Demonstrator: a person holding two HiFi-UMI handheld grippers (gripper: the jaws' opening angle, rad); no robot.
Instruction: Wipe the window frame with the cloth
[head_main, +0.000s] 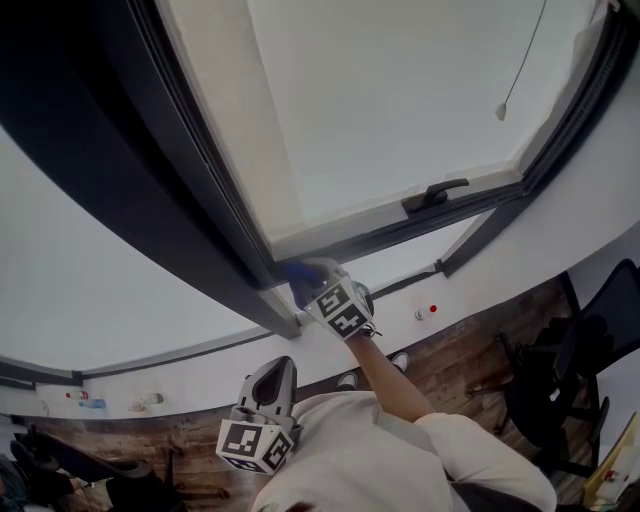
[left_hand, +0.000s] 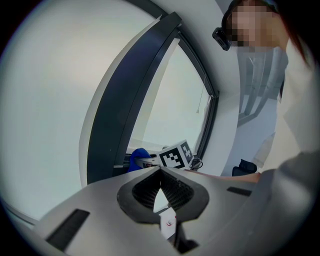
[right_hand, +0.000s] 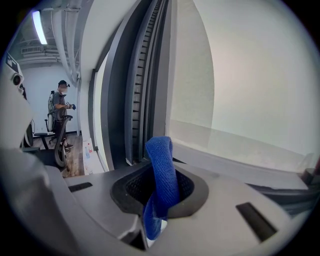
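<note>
The dark window frame (head_main: 205, 195) runs diagonally across the head view, with pale glass (head_main: 400, 100) beyond it. My right gripper (head_main: 312, 288) is raised to the frame's lower corner, shut on a blue cloth (head_main: 299, 271) that touches the frame. In the right gripper view the cloth (right_hand: 162, 172) stands up from between the shut jaws of that gripper (right_hand: 159, 200), close to the grooved frame track (right_hand: 142, 90). My left gripper (head_main: 274, 372) hangs low by my torso, away from the frame. Its jaws (left_hand: 160, 172) look shut with nothing in them. From there the cloth (left_hand: 136, 159) shows far off.
A black window handle (head_main: 435, 193) sits on the lower rail to the right. A blind cord pull (head_main: 501, 111) hangs over the glass. A black office chair (head_main: 560, 390) stands on the wooden floor at right. Another person (right_hand: 61, 107) stands far down the room.
</note>
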